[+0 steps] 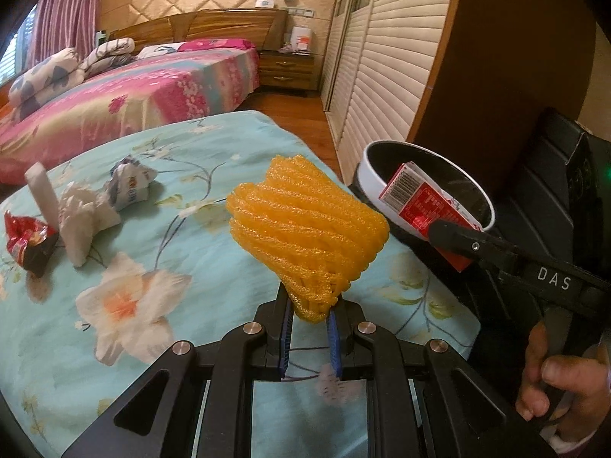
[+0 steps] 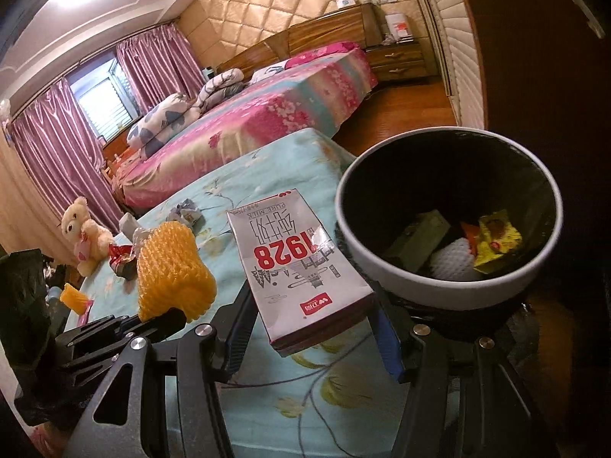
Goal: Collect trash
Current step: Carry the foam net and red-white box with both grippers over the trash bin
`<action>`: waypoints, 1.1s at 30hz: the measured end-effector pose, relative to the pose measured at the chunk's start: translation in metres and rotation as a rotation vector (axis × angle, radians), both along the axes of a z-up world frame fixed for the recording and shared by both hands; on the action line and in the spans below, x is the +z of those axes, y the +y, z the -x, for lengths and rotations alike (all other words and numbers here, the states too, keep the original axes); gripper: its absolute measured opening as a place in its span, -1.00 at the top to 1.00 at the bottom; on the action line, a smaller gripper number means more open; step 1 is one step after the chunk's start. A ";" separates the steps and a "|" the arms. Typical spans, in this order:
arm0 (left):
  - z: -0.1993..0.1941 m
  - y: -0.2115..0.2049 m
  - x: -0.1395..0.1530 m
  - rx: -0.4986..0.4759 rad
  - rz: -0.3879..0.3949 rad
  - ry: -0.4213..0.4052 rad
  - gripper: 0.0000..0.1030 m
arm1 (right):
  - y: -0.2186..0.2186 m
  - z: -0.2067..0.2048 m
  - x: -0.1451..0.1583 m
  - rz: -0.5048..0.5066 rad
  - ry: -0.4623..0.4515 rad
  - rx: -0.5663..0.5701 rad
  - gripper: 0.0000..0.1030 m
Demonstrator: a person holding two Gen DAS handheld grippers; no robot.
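Note:
My left gripper (image 1: 311, 311) is shut on a yellow foam fruit net (image 1: 305, 229) and holds it above the blue floral bedspread (image 1: 183, 252); the net also shows in the right wrist view (image 2: 172, 271). My right gripper (image 2: 313, 328) is shut on a milk carton (image 2: 298, 267), red-backed in the left wrist view (image 1: 424, 206), held at the rim of the white trash bin (image 2: 401, 286). The bin (image 1: 372, 175) holds several pieces of trash. On the bedspread lie a crumpled white wrapper (image 1: 131, 183), a white tissue wad (image 1: 82, 217) and a red snack wrapper (image 1: 26, 240).
A teddy bear (image 2: 86, 233) sits at the bedspread's far left. A pink bed (image 1: 126, 91) stands behind, with a wooden nightstand (image 1: 288, 70) and a slatted wardrobe (image 1: 385, 76) to the right. A person's hand (image 1: 553, 381) holds the right gripper's handle.

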State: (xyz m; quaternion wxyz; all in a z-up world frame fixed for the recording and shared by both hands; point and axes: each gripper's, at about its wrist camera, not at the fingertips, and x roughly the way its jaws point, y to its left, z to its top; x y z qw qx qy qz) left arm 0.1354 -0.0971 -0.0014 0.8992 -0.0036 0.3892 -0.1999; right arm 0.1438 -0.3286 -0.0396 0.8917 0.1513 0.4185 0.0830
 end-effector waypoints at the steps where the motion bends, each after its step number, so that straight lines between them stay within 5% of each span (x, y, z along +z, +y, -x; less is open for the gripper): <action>1: 0.000 -0.003 0.000 -0.004 0.000 -0.001 0.72 | -0.003 0.001 0.000 -0.003 0.000 -0.005 -0.12; 33: -0.015 -0.082 0.006 -0.112 -0.023 -0.018 0.71 | -0.079 0.009 0.010 0.000 -0.017 -0.174 -0.12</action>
